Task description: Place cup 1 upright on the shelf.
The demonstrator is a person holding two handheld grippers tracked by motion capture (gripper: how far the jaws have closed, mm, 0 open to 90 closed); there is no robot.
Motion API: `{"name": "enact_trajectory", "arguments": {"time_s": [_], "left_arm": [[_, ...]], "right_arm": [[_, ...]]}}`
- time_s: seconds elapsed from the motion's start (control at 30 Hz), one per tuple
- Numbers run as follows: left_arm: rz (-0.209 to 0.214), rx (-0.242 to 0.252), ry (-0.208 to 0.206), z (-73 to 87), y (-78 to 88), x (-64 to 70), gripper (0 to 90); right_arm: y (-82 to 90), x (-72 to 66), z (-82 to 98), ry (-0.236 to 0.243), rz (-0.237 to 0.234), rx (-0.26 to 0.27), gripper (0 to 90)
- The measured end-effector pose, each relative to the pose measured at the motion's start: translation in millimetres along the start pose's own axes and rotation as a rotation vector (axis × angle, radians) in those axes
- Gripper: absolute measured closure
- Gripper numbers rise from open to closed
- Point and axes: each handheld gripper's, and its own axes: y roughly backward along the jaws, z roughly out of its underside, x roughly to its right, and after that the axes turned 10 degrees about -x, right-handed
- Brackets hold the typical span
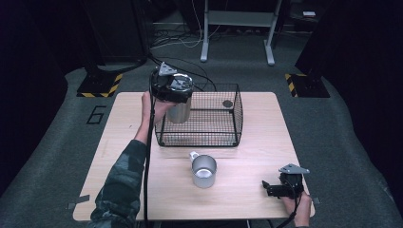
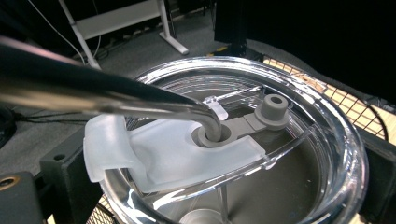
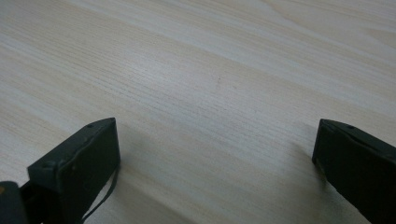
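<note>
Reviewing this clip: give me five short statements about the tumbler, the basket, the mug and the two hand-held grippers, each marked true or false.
1. The left hand-held gripper holds the steel tumbler with a clear lid at the black wire basket. True.
2. The small metal mug with a handle sits inside the basket. False: it stands on the light wooden table, in front of the basket.
3. The right hand-held gripper grips the mug. False: it is open, low over bare table.
4. A bent metal straw passes through the lid. True.
5. The tumbler lies flat on the table. False: it is held upright.

Dim room, grey carpet (image 1: pixel 332 123), white desk frame (image 1: pixel 237 28).
</note>
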Motion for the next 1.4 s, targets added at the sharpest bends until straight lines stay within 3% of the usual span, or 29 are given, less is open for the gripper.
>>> {"name": "enact_trajectory", "arguments": {"time_s": [0.77, 1.13, 1.4], "left_arm": [[0.029, -0.15, -0.006, 5.6, -38.2, -3.6, 3.9], [0.037, -0.208, 0.028, 14.8, -57.9, -5.7, 3.9], [0.028, -0.218, 0.059, 16.6, -65.9, -5.0, 3.9]], "right_arm": [[-0.1, -0.5, -0.1, -0.008, 0.0, 0.003, 0.3], [0.0, 0.0, 0.0, 0.001, -0.001, 0.0, 0.4], [0.0, -0.1, 0.0, 0.0, -0.001, 0.0, 0.4]]}}
